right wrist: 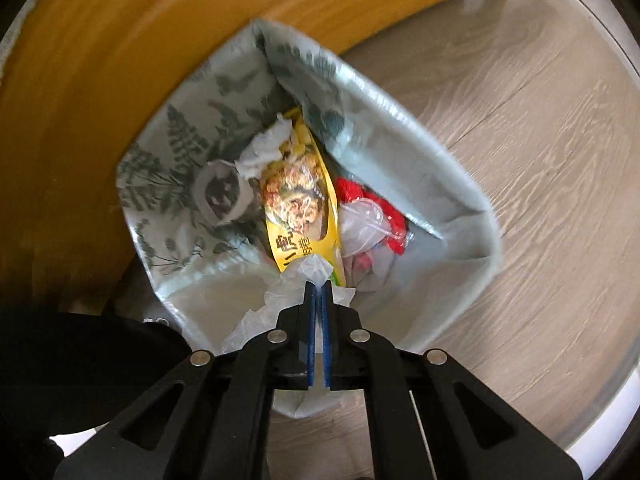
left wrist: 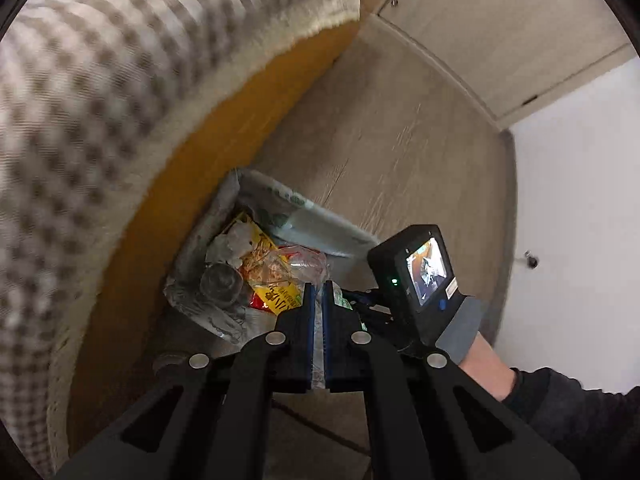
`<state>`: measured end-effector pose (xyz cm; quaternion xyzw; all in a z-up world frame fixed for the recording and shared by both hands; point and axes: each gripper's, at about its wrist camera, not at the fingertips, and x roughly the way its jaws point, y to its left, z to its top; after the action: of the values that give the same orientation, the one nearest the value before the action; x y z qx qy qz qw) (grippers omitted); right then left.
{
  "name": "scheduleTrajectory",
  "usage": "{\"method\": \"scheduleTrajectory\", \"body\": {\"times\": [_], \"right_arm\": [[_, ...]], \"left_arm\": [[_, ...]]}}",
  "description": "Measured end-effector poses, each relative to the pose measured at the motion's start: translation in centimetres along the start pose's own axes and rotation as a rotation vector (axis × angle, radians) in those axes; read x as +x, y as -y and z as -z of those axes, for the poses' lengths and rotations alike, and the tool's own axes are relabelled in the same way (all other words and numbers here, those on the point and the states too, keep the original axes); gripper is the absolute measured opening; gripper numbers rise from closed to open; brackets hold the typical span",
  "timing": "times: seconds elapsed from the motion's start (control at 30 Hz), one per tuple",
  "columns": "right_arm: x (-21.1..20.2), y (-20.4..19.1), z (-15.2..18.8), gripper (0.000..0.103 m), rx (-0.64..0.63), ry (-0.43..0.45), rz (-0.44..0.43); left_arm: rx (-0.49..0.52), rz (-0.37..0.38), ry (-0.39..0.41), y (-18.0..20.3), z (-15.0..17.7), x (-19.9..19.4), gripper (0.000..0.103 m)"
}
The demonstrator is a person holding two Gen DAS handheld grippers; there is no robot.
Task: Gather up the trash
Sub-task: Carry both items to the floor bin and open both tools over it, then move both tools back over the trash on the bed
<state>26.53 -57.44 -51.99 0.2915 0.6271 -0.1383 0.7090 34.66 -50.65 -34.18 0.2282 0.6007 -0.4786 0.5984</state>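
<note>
Left wrist view: the left claw [left wrist: 318, 292] is clamped on clear plastic film [left wrist: 318, 344]; the fabric bin [left wrist: 224, 208] at 10 o'clock already holds wrappers. Right wrist view: the right claw [right wrist: 318, 292] pinches a white plastic scrap [right wrist: 296, 280] over the bin, release judged pending.

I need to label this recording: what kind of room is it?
Probably a bedroom at home: a checked blanket hangs over a wooden bed frame, with a fern-print trash bin on the wood floor beside it.

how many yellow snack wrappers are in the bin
1. The yellow snack wrapper stands in the middle of the fabric bin, between a paper roll and red packaging. More may be buried underneath.
</note>
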Motion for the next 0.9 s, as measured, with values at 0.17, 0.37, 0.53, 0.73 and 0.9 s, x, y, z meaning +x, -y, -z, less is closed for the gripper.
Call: {"method": "scheduleTrajectory", "body": {"times": [0.17,0.37,0.53,0.73,0.9], "right_arm": [[0.9,0.3,-0.5,0.050,0.013,-0.005,0.025],[-1.0,2.6,-0.4,0.054,0.084,0.049,0.027],[-3.4,5.5,0.9,0.054,0.173,0.102,0.009],[-4.7,6.8,2.9,0.054,0.207,0.106,0.015],[-4.4,5.8,3.4,0.054,0.192,0.076,0.009]], "left_arm": [[0.113,-0.083,-0.053,1.1,-0.7,2.8,0.001],[0.036,-0.061,-0.102,-0.4,-2.1,6.9,0.001],[0.043,-0.091,-0.156,-0.5,-2.4,11.4,0.001],[-0.035,-0.103,-0.132,-0.6,-3.5,16.1,0.038],[-0.082,-0.037,-0.137,-0.9,-3.6,15.3,0.064]]}}
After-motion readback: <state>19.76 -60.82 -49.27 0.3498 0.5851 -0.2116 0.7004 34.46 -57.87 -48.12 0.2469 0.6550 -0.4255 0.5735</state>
